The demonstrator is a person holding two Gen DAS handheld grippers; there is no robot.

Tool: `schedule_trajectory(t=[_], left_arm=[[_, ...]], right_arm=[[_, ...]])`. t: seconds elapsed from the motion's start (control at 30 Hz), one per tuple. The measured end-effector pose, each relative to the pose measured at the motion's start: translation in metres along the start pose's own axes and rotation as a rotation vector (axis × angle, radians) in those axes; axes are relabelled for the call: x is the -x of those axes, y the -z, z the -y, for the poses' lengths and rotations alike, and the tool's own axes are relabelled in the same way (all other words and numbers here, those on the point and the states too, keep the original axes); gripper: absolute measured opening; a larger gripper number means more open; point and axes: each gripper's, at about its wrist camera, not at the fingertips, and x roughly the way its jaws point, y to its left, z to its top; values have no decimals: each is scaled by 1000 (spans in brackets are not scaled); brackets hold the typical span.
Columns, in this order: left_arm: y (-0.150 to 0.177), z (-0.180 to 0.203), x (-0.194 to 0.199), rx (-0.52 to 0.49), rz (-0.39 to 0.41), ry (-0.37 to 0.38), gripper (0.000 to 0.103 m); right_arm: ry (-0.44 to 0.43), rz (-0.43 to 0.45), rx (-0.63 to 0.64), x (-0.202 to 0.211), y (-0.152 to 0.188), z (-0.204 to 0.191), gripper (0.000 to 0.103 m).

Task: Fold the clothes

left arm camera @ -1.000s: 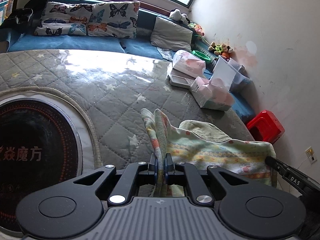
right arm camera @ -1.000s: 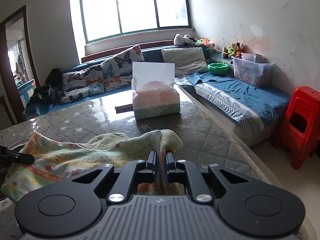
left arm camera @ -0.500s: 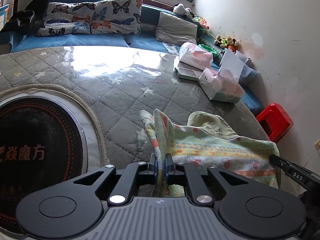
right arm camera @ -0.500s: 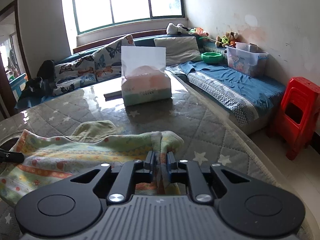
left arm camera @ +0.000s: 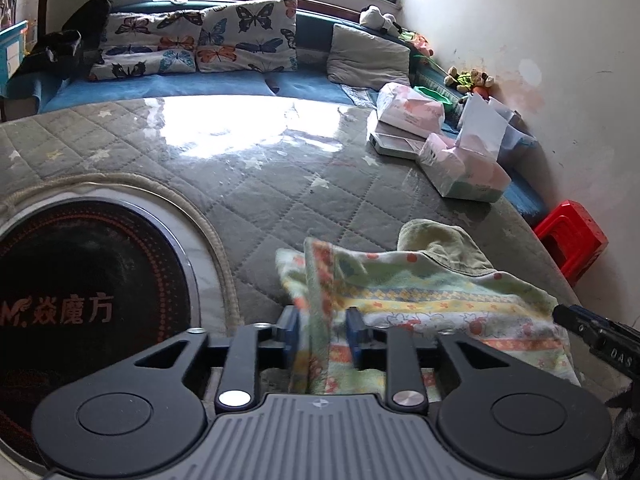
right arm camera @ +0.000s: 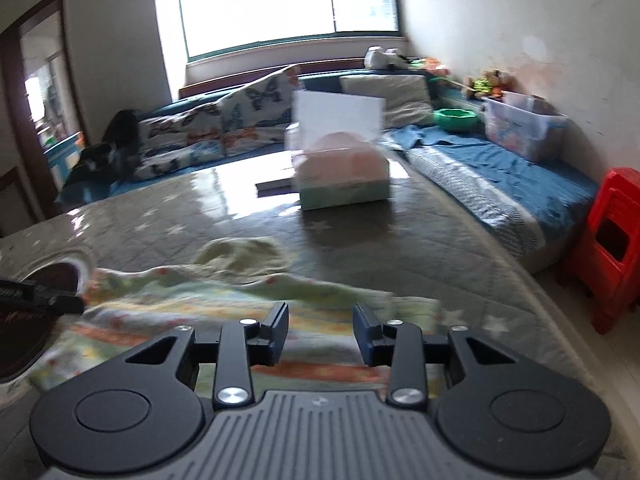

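Observation:
A pale green child's garment with orange and yellow patterned bands lies on the grey quilted table cover. My left gripper is at its left corner. Its jaws are opening, and a raised fold of the cloth still stands loose between the blue pads without being pressed. In the right wrist view the same garment lies flat under my right gripper, whose jaws are opening with nothing between them. Each gripper's dark tip shows at the edge of the other's view.
A black round cooker plate is set into the table at the left. Tissue packs and a flat box stand at the far right of the table. A red stool is beside the table edge, and a blue sofa with butterfly cushions runs behind.
Both grippers' jaws have parted and let go of the garment corners. The corner on the right has dropped flat onto the table, and the right gripper moved a little.

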Motion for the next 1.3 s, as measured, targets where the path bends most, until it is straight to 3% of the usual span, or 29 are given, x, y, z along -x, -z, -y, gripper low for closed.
schedule_trajectory(t=[0.33,0.6,1.1,1.3], left_arm=[[4,19,9,-71,25,57,33],[16,32,-1,-115,-8,85,42],[24,29,-12,-135,-34,80,46],[23,29,-12,-139,-32,77,48]], right_arm=[[-112,-50,119,-19,4,-50,42],[-112,-54,154,-32,2,-62,45],[-107,-79,151,-70,-11,-70,61],[-106,-86,155,-72,-16,-70,62]])
